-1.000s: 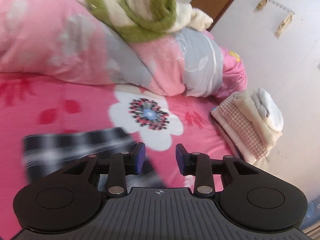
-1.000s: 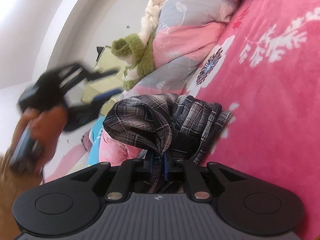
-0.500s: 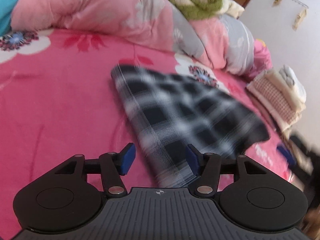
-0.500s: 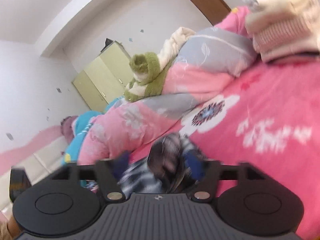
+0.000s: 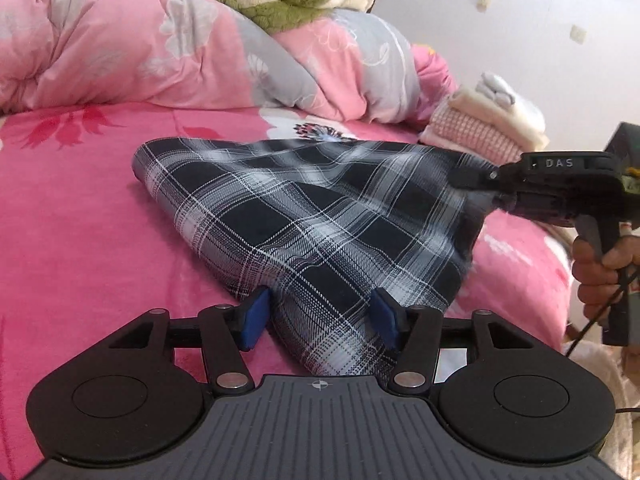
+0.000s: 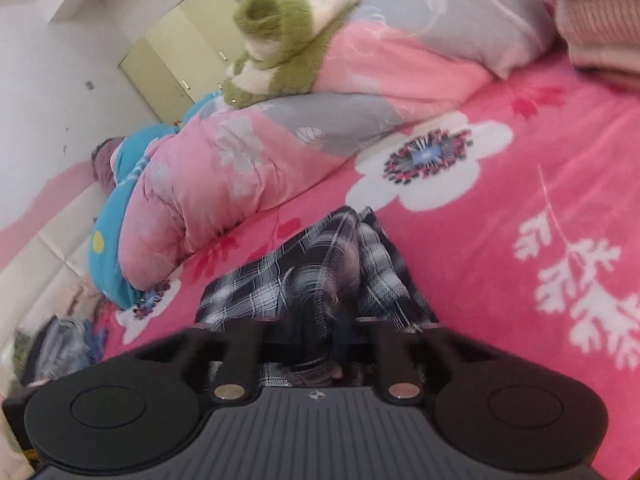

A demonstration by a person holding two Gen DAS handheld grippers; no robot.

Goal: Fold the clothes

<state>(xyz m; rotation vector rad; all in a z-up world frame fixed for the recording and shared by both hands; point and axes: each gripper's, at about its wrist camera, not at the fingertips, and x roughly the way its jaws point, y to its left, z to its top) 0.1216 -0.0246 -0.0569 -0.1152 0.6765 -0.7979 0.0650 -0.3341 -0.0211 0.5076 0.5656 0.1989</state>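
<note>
Left gripper (image 5: 318,322): jaws wide, straddling the near corner of the plaid garment (image 5: 320,216) on the pink bed (image 5: 80,220), gripping nothing; right gripper (image 5: 476,178): clamped on its far corner, lifted; advice: close low on the corner, keep cloth taut.

My left camera sits low and close over the plaid shirt (image 5: 320,216), facing the quilt (image 5: 192,48) and wall. My right camera, tilted, looks across the same shirt and bedspread (image 6: 520,208) toward that quilt.
</note>
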